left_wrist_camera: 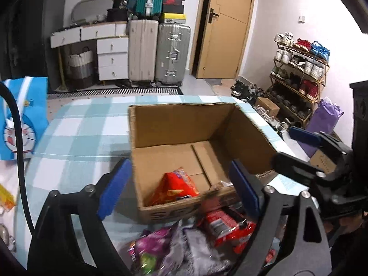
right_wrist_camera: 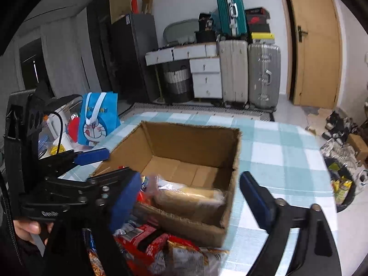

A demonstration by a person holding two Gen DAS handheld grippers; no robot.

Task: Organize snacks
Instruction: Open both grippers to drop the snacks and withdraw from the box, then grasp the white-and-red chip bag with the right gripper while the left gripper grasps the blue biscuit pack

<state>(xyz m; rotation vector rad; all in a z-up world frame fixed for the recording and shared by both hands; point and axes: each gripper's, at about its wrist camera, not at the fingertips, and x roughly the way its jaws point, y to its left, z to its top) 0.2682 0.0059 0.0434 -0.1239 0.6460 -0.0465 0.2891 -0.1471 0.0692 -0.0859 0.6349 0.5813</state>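
The open cardboard box (left_wrist_camera: 174, 128) stands on the checked table (left_wrist_camera: 76, 133). Inside it, against the near wall, lie a red snack bag (left_wrist_camera: 177, 184) and a clear-wrapped pale packet (right_wrist_camera: 191, 197). More snack packets (left_wrist_camera: 184, 241) are heaped just outside that wall. The left gripper (left_wrist_camera: 181, 186) and right gripper (right_wrist_camera: 191, 195) both gape wide, holding nothing.

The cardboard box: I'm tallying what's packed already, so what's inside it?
Inside the cardboard box, a red snack bag and a clear-wrapped tan packet lie near the front wall. That wall hides anything lower behind it.
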